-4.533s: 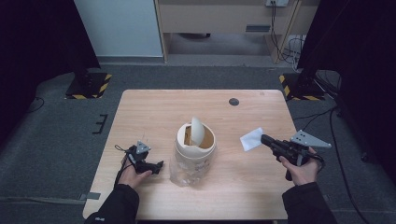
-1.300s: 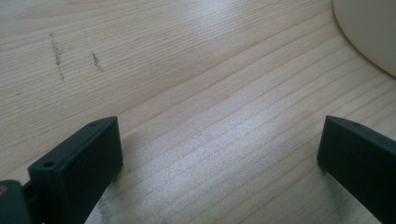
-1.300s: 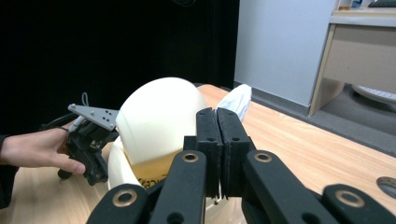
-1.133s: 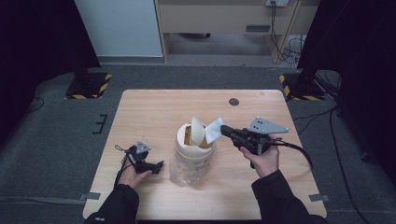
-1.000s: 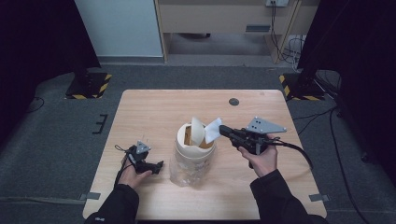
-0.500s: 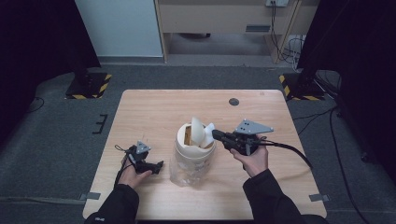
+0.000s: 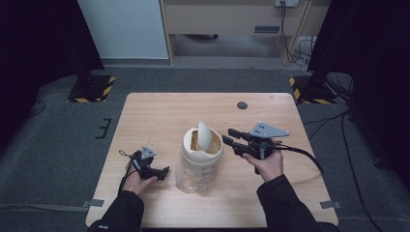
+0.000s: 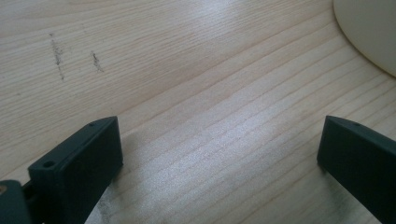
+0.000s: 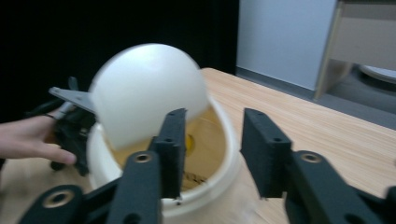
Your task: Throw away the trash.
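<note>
The wooden tabletop [image 7: 164,116] carries everything; a cream bin [image 7: 202,157] with a clear lower body stands near its middle, slightly toward the 6 o'clock edge, and its swing lid [image 7: 204,135] is tipped up on edge so the mouth lies open; in the right gripper view the lid rises as a pale dome at about 10 o'clock of the rim, with the yellowish inside of the bin showing below it. The right hand-held gripper [image 7: 231,137] is at 3 o'clock of the bin, just beside the rim, pointing toward 9 o'clock; its jaws stand apart with nothing between them. The left hand-held gripper [image 7: 163,171] rests low at 9 o'clock of the bin, near its base; in the left gripper view its jaws are spread wide over bare wood, holding nothing. A small dark disc [image 7: 242,105] lies toward 1 o'clock, well apart from the bin.
</note>
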A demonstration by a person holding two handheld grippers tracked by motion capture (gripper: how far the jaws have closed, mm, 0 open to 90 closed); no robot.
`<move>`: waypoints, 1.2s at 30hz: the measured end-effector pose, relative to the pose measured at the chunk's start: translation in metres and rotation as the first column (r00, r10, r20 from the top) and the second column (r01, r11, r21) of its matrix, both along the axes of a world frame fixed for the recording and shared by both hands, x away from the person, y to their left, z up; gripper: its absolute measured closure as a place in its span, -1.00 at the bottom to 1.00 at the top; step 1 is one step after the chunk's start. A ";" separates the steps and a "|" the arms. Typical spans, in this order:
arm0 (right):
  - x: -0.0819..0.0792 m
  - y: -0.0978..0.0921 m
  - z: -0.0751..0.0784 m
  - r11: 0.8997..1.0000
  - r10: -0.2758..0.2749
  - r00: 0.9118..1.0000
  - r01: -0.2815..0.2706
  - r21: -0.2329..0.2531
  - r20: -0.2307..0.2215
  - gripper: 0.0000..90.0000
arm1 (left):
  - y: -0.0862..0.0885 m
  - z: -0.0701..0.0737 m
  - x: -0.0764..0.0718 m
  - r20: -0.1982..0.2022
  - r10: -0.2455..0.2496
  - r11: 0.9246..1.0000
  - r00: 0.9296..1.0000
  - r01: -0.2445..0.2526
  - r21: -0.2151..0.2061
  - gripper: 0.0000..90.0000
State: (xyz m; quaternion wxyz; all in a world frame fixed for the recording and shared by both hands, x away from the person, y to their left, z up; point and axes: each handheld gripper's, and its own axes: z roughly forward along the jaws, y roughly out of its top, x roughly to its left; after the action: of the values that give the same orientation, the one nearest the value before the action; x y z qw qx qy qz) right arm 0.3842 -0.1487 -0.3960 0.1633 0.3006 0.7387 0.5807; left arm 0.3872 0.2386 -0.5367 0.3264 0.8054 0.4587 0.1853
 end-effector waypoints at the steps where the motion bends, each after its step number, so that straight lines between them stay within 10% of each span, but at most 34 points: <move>1: 0.001 -0.005 -0.001 1.000 -0.012 1.000 0.012 -0.007 0.002 0.23 | 0.000 0.000 0.000 0.000 0.000 1.000 1.000 0.000 0.000 -1.00; 12: 0.002 -0.067 -0.039 0.991 -0.126 0.989 0.121 -0.060 -0.079 -0.27 | 0.000 0.000 0.000 0.000 0.000 1.000 1.000 0.000 -0.001 -1.00; 26: 0.010 -0.107 -0.095 0.960 -0.224 0.951 0.178 -0.218 -0.212 -0.48 | 0.000 0.000 0.000 0.000 0.000 1.000 1.000 0.000 -0.001 -1.00; 36: 0.026 -0.124 -0.118 0.905 -0.323 0.916 0.226 -0.361 -0.235 -0.58 | 0.000 0.000 0.000 0.000 0.000 1.000 1.000 0.000 -0.001 -1.00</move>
State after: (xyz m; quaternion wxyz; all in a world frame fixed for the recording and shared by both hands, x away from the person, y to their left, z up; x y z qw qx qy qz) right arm 0.4101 -0.2732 -0.5135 0.1819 0.4533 0.7899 0.3707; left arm 0.3872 0.2385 -0.5367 0.3267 0.8053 0.4588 0.1852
